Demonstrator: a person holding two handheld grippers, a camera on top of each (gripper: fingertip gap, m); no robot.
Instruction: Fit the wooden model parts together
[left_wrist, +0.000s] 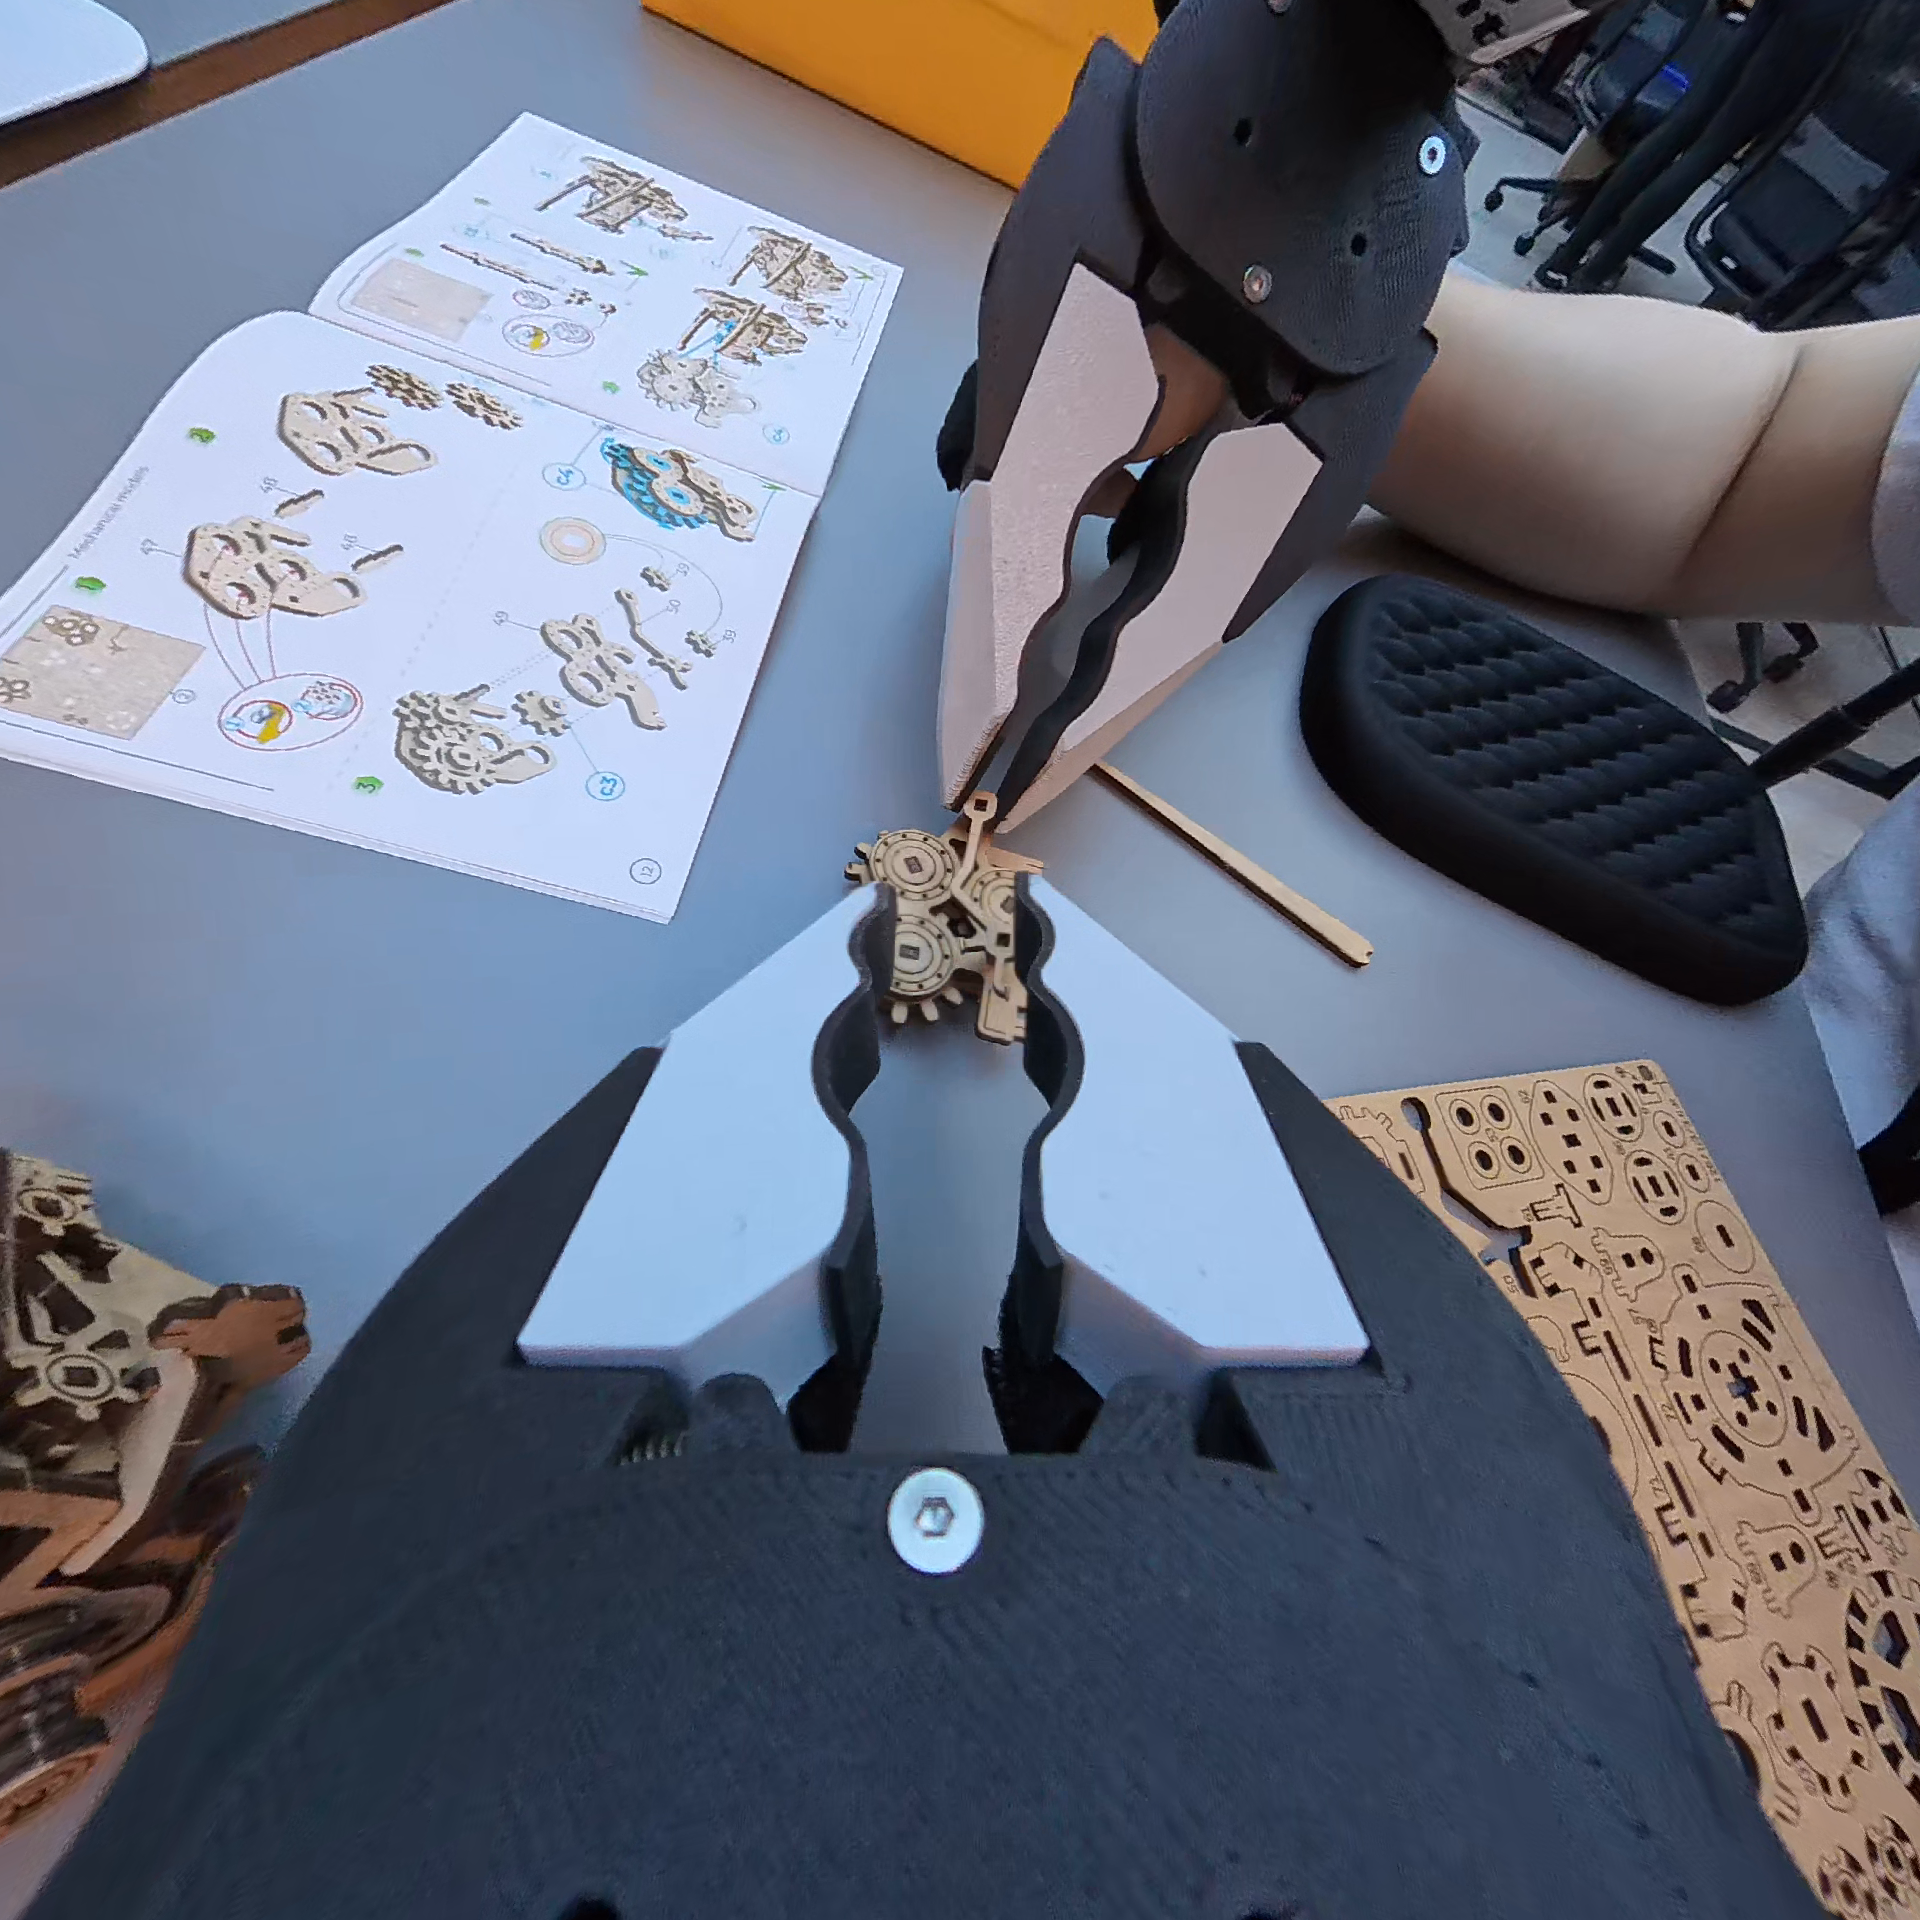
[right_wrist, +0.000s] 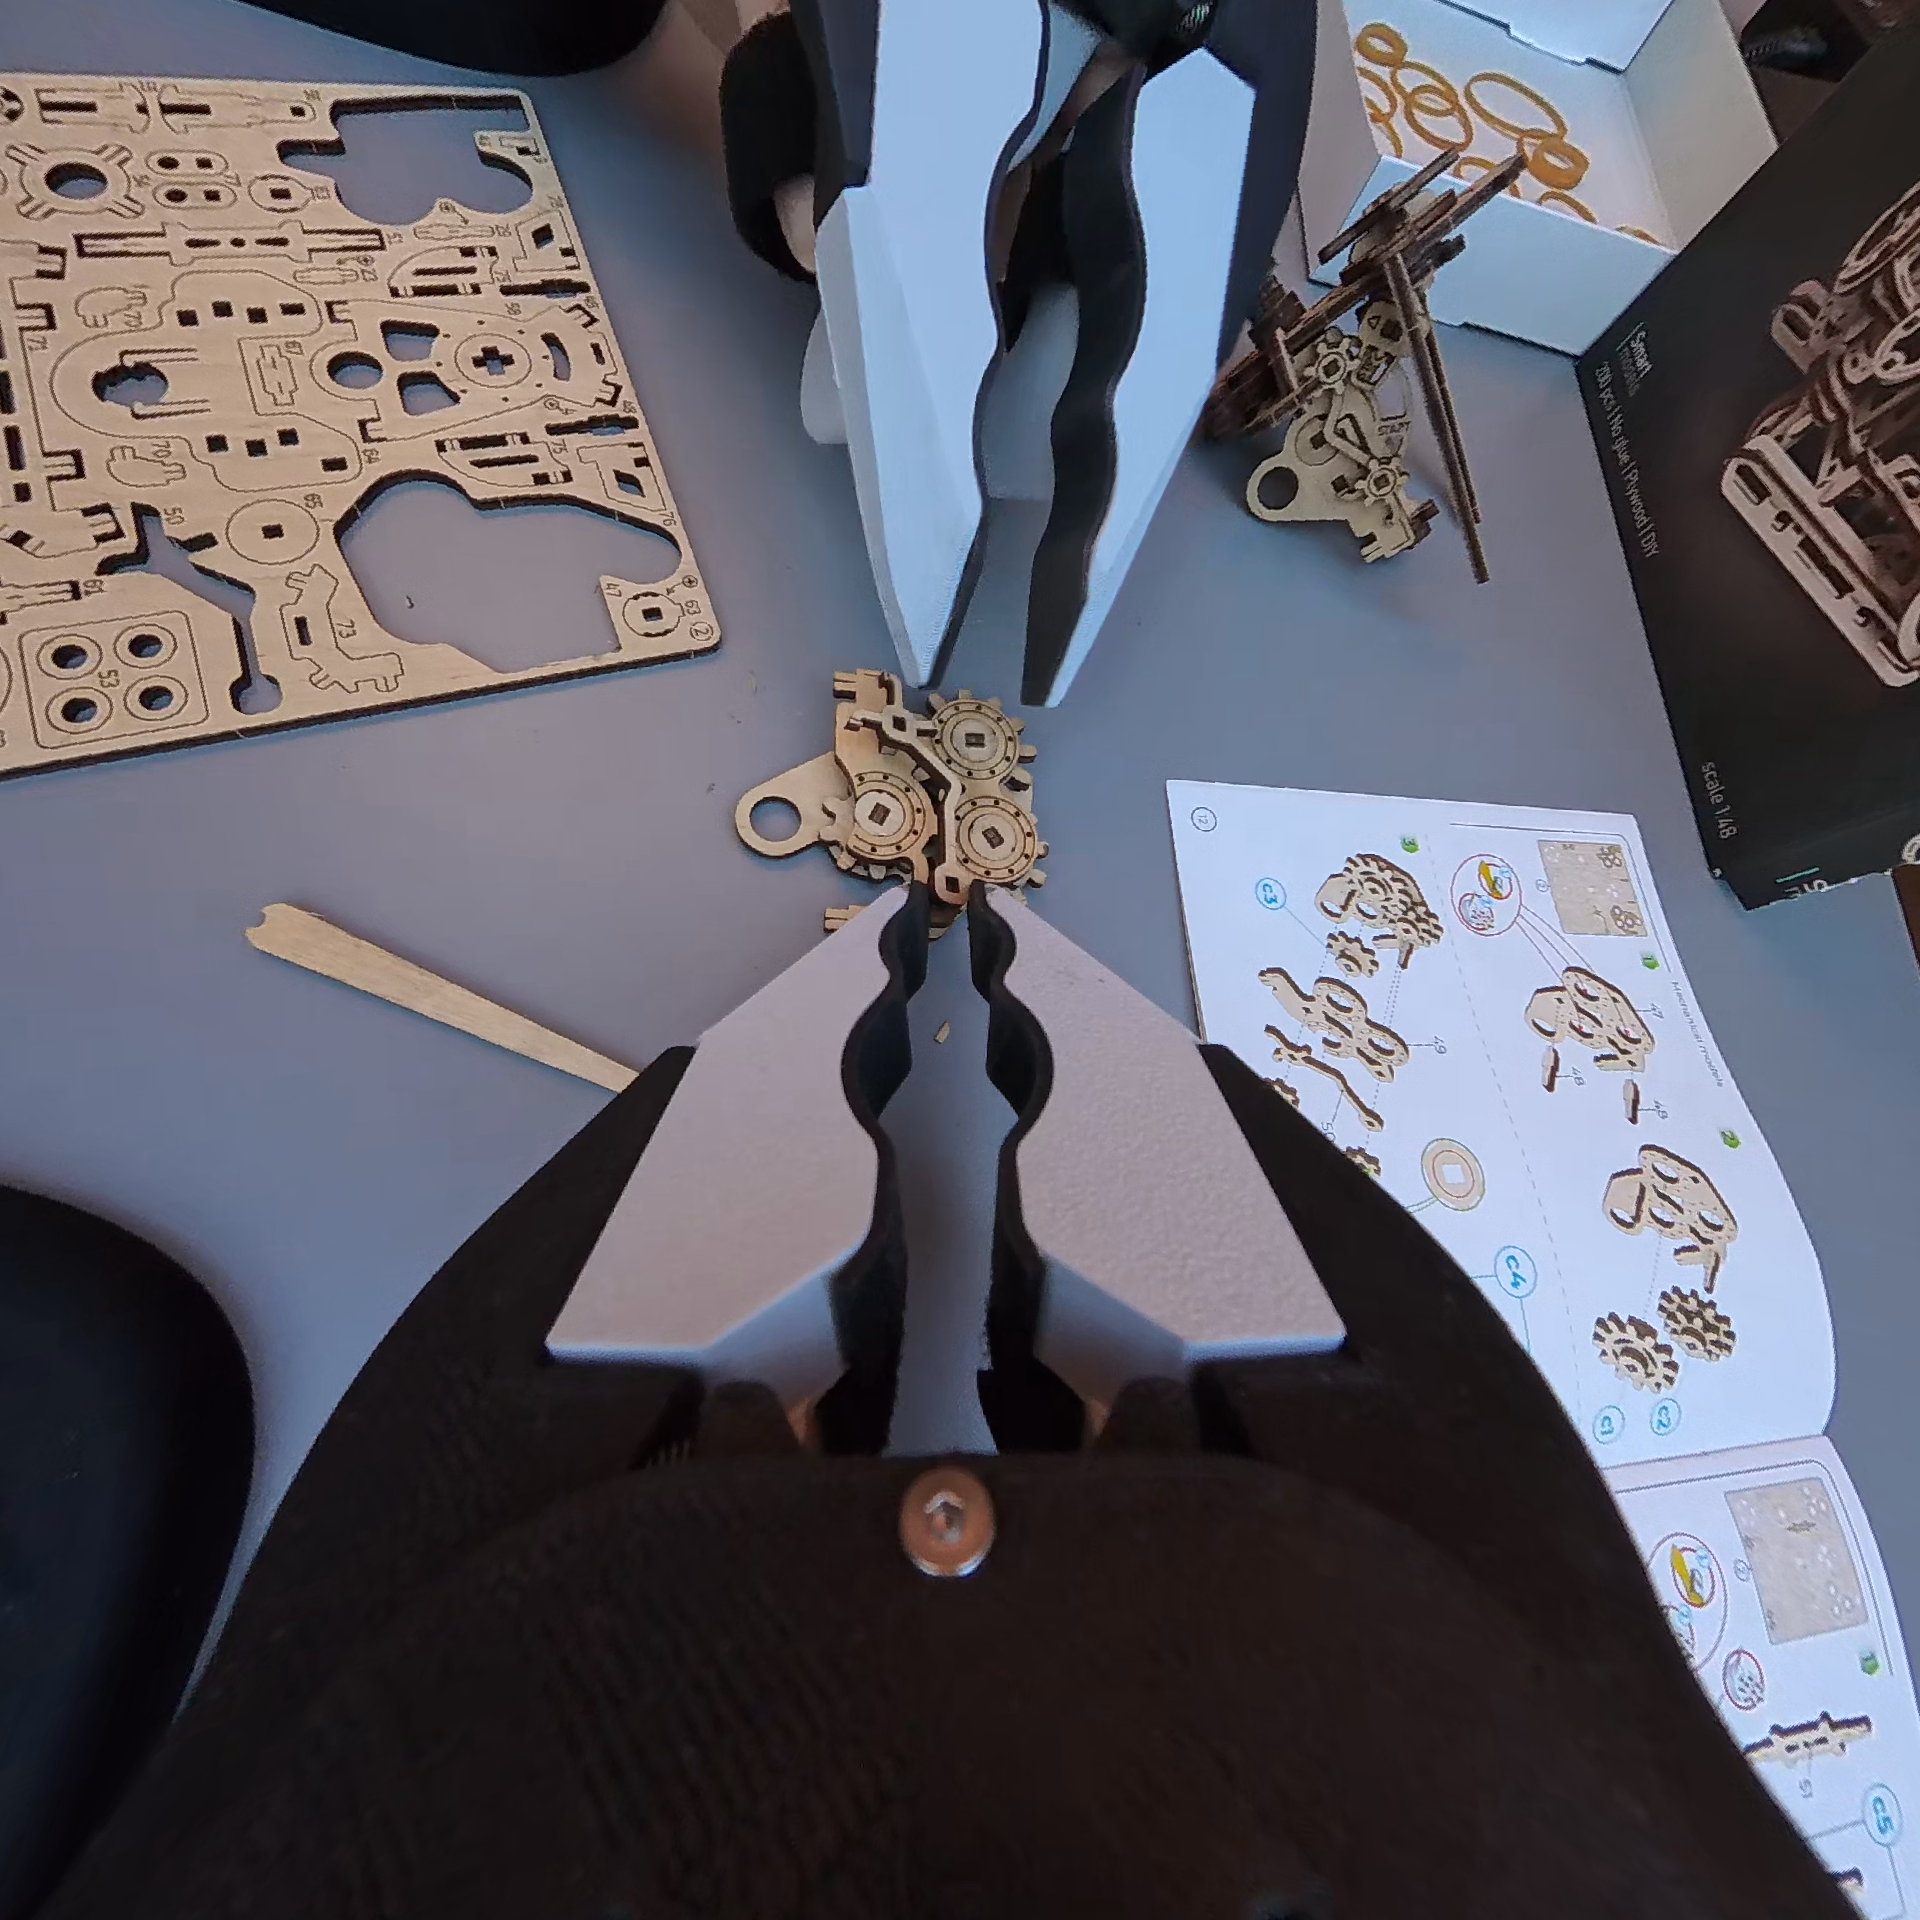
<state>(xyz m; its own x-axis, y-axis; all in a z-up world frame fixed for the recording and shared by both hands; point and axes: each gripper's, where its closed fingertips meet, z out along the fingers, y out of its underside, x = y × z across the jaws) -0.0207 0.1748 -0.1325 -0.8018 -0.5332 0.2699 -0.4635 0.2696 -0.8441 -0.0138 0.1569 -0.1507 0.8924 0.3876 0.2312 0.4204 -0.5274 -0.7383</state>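
- Left wrist view: our left gripper (left_wrist: 951, 914) has its jaws closed onto the gear assembly (left_wrist: 940, 935), gripping it by its two sides low over the grey table (left_wrist: 208, 987). We judge this grip is there to steady the assembly while the other tool works on it.
- Same view: the right gripper (left_wrist: 982, 805) comes in from the far side, its tips pinched on a small wooden link piece (left_wrist: 977, 821) at the assembly's far edge, probably to seat it.
- The instruction booklet (left_wrist: 416, 540) lies open on the left, likely kept in sight for reference; a wooden stick (left_wrist: 1236, 862) lies just beside the work.
- Right wrist view: the right gripper (right_wrist: 943, 896) has its jaws nearly together, clamped on the link's end where it crosses the three gears (right_wrist: 935, 800).
- The parts sheet (right_wrist: 312, 416), a half-built model (right_wrist: 1340, 416) and the box (right_wrist: 1787, 468) sit well apart, out of the working area.
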